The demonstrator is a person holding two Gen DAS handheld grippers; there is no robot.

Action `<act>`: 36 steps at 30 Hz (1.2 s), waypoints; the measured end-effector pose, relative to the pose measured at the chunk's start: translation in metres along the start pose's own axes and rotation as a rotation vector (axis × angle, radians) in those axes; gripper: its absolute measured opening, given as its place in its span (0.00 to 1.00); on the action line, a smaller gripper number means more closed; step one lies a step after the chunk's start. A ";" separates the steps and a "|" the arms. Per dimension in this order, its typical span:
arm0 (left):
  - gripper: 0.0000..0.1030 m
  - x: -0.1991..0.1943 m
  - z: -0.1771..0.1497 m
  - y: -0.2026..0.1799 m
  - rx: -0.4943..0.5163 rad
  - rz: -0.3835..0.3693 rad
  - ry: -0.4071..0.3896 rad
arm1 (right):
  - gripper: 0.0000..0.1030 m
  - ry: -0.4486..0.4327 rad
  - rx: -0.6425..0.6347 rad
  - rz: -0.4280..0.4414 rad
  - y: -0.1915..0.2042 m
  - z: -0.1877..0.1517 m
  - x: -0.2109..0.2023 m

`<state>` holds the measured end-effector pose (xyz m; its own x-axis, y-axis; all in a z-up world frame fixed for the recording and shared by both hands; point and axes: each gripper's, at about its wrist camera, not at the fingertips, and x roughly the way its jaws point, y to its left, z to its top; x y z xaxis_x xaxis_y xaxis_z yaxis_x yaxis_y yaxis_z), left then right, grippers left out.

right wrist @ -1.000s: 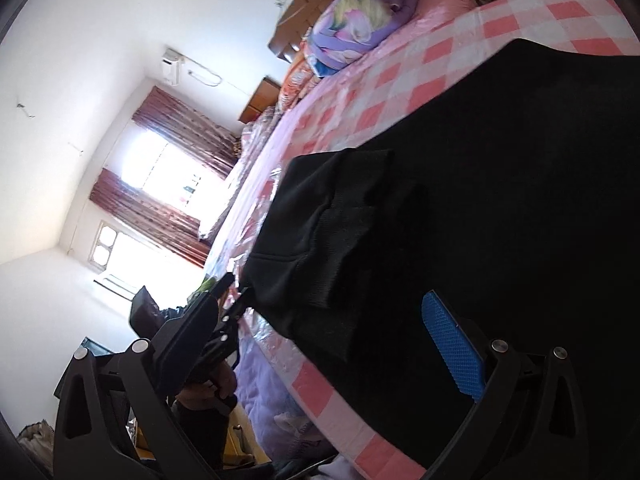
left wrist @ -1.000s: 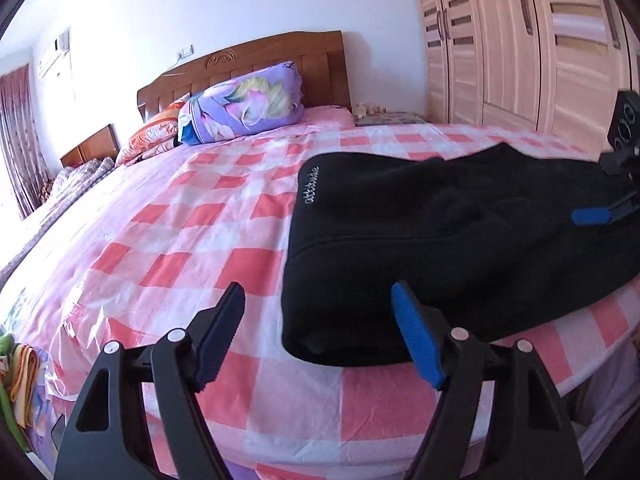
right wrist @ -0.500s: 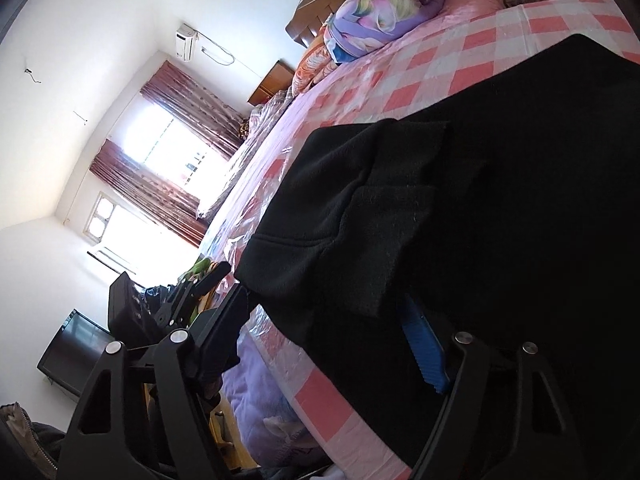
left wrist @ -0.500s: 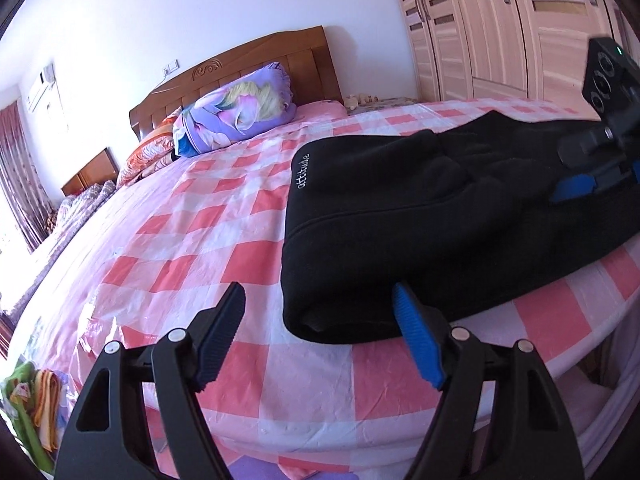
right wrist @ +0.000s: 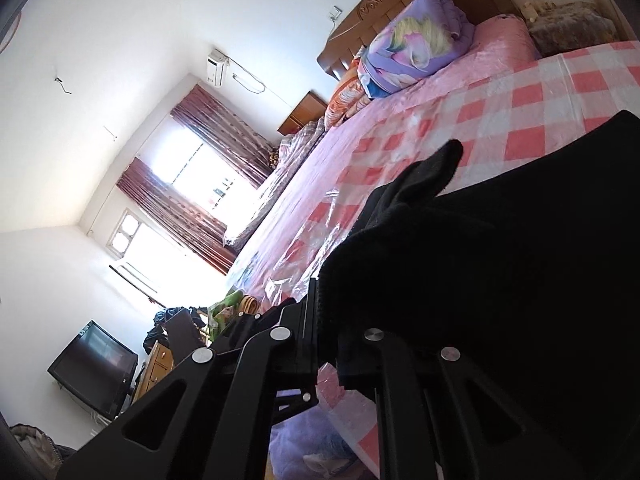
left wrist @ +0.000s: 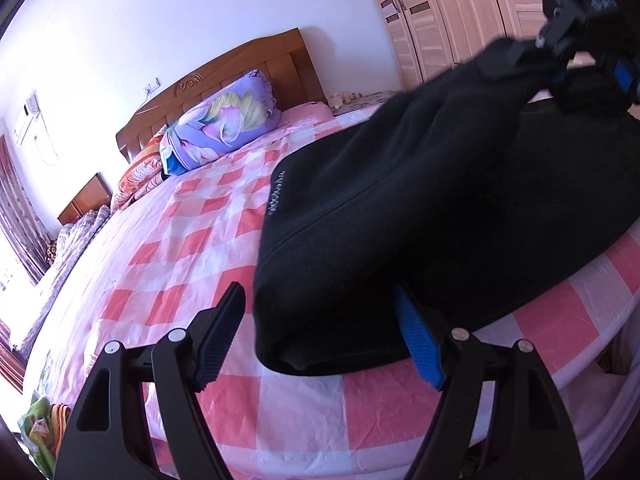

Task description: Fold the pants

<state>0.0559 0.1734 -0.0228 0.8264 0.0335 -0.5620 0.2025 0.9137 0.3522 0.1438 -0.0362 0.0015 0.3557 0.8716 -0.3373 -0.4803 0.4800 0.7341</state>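
Black fleece pants lie on the pink checked bed near its front edge, partly folded. My left gripper is open, its jaws on either side of the pants' near folded corner, low over the sheet. My right gripper is shut on a fold of the pants and lifts it off the bed; in the left wrist view it shows at the upper right, pulling the cloth up into a ridge. Its blue pads are hidden by the cloth in its own view.
The bed carries a purple folded quilt and pillows at the wooden headboard. Wardrobe doors stand at the right. A television and a cluttered cabinet sit beyond the bed's foot, by the curtained window.
My right gripper closed on a fold of the pants and raised it. My left gripper moved forward until its open jaws flank the near corner.
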 end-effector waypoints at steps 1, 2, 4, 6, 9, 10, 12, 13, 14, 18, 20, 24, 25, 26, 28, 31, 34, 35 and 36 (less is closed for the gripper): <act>0.66 -0.001 0.002 0.005 -0.018 0.017 -0.006 | 0.10 0.003 0.000 -0.003 0.001 -0.002 -0.003; 0.44 -0.001 0.002 0.011 -0.044 0.011 -0.009 | 0.10 0.010 0.003 -0.008 -0.001 -0.007 -0.005; 0.12 -0.006 0.002 0.028 -0.123 -0.032 -0.020 | 0.10 0.039 0.024 -0.012 -0.011 -0.023 -0.006; 0.08 -0.017 -0.001 0.033 -0.122 -0.034 -0.047 | 0.10 0.074 0.065 -0.033 -0.029 -0.040 -0.002; 0.08 -0.022 -0.009 0.020 -0.055 -0.027 -0.020 | 0.10 0.107 0.097 -0.085 -0.052 -0.062 0.007; 0.09 -0.018 -0.013 0.011 -0.023 -0.011 0.000 | 0.10 0.111 0.108 -0.101 -0.059 -0.066 0.009; 0.14 -0.014 -0.018 -0.003 0.028 0.039 0.005 | 0.10 0.099 0.101 -0.115 -0.058 -0.066 0.004; 0.15 -0.013 -0.018 -0.007 0.035 0.046 0.004 | 0.10 0.079 0.060 -0.145 -0.050 -0.063 -0.001; 0.16 -0.013 -0.018 -0.010 0.037 0.050 0.000 | 0.10 0.056 0.019 -0.169 -0.040 -0.057 -0.007; 0.19 -0.016 -0.015 -0.010 0.024 0.027 -0.017 | 0.10 0.011 -0.046 -0.193 -0.021 -0.046 -0.022; 0.20 -0.014 -0.016 -0.011 0.039 0.028 -0.010 | 0.10 0.045 -0.011 -0.215 -0.035 -0.051 -0.017; 0.20 -0.012 -0.018 -0.012 0.073 0.020 0.010 | 0.12 0.092 0.090 -0.186 -0.061 -0.068 -0.010; 0.20 -0.012 -0.018 -0.013 0.081 0.025 0.010 | 0.15 0.097 0.108 -0.172 -0.063 -0.067 -0.011; 0.23 -0.012 -0.018 -0.014 0.091 0.033 0.010 | 0.21 0.112 0.113 -0.179 -0.061 -0.064 -0.012; 0.28 -0.011 -0.018 -0.016 0.111 0.044 0.013 | 0.22 0.137 0.091 -0.207 -0.050 -0.058 -0.017; 0.36 -0.013 -0.020 -0.015 0.105 0.026 0.006 | 0.58 0.098 0.074 -0.235 -0.046 -0.051 -0.034; 0.45 -0.017 -0.022 -0.015 0.093 0.003 -0.006 | 0.96 0.022 0.082 -0.240 -0.051 -0.044 -0.051; 0.47 -0.018 -0.022 -0.015 0.090 -0.001 -0.008 | 0.96 0.030 0.092 -0.233 -0.054 -0.041 -0.053; 0.47 -0.018 -0.022 -0.016 0.088 -0.003 -0.008 | 0.96 0.034 0.105 -0.234 -0.057 -0.038 -0.053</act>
<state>0.0265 0.1676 -0.0350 0.8300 0.0267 -0.5571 0.2504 0.8747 0.4150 0.1215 -0.1053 -0.0449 0.4197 0.7415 -0.5234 -0.3016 0.6578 0.6901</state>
